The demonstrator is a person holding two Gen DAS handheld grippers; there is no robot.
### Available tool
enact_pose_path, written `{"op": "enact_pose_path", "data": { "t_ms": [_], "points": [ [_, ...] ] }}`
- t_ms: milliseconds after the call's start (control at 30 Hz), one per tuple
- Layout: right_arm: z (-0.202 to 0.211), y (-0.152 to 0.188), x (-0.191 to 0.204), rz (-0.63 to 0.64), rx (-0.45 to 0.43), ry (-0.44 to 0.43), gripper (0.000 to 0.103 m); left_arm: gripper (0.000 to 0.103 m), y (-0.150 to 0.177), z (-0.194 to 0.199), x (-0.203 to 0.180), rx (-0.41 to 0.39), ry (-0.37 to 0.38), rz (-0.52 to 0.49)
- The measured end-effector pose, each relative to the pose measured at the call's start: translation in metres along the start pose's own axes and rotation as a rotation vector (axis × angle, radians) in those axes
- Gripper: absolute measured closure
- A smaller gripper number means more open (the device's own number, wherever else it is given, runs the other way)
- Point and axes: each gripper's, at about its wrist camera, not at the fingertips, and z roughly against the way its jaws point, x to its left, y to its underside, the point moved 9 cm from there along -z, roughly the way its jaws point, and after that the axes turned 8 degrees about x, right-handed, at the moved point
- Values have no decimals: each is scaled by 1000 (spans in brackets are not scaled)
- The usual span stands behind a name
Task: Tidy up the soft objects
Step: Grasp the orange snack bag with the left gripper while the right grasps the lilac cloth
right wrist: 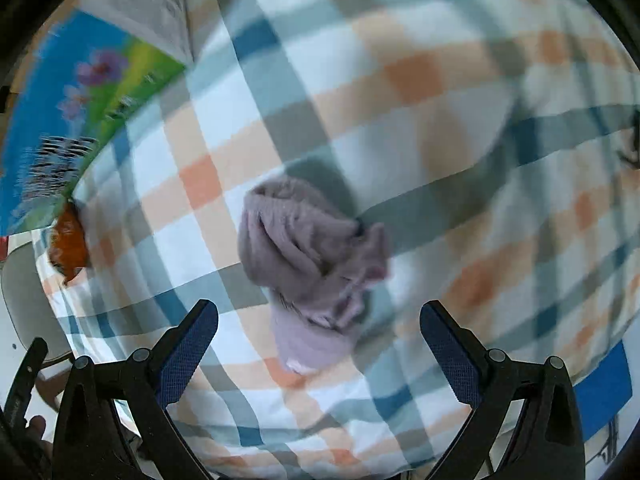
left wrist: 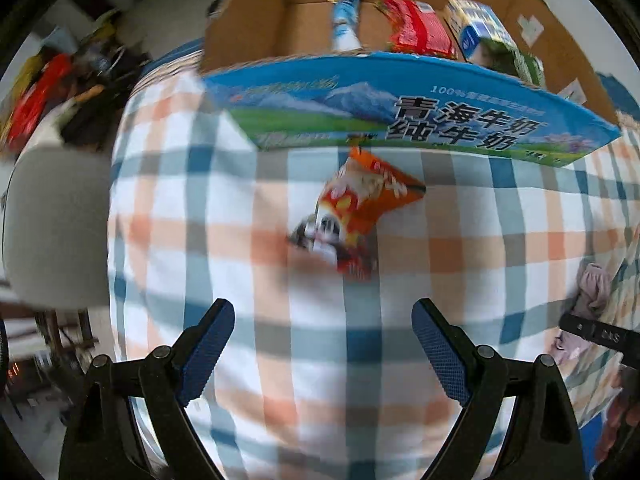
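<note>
An orange snack packet (left wrist: 360,216) lies on the checked cloth (left wrist: 200,240) just in front of the milk carton box (left wrist: 400,116). The left gripper (left wrist: 323,336) and right gripper (right wrist: 319,340) both gape, empty; a crumpled mauve sock (right wrist: 312,256) lies ahead of the right one, well apart from the box.

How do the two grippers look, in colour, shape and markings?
The left gripper and the right gripper look alike: black angular link arms with round pivot pins, and long flat fingertip pads of dark blue, dotted rubber. No cables or sleeves show.
</note>
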Motion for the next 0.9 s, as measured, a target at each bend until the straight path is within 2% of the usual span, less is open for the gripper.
{"op": "enact_pose_path", "data": {
  "t_ms": [33,67,200,267,400,467,533,600,700,800,900],
  "points": [
    [-7,-1,1,-2,19,17,33,12,-7,-3,-1,-1,-7,-21],
    [-13,0,1,-9,30,53,56,12,-15,-7,-1,-5,-19,-41],
    [-10,7,19,31,26,74,62,12,-40,-33,-5,39,-20,-109],
    [-7,11,31,54,33,59,62,12,-45,-44,-9,77,10,-123],
    [-4,14,57,106,52,41,62,12,-31,-49,-33,162,198,-129],
    [-7,13,67,132,65,45,62,12,-18,-38,-42,162,220,-159],
    [-8,9,75,145,70,40,60,12,-9,-22,-41,145,267,-147],
    [-6,10,71,147,66,32,51,12,-8,-10,-31,128,305,-97],
    [0,11,70,135,48,2,31,12,-20,-10,-13,121,306,-32],
    [1,13,67,128,51,-9,28,12,-40,-23,-10,152,298,0],
    [-8,18,71,129,62,-13,28,12,-44,-40,-12,178,289,-4]
  ]
}}
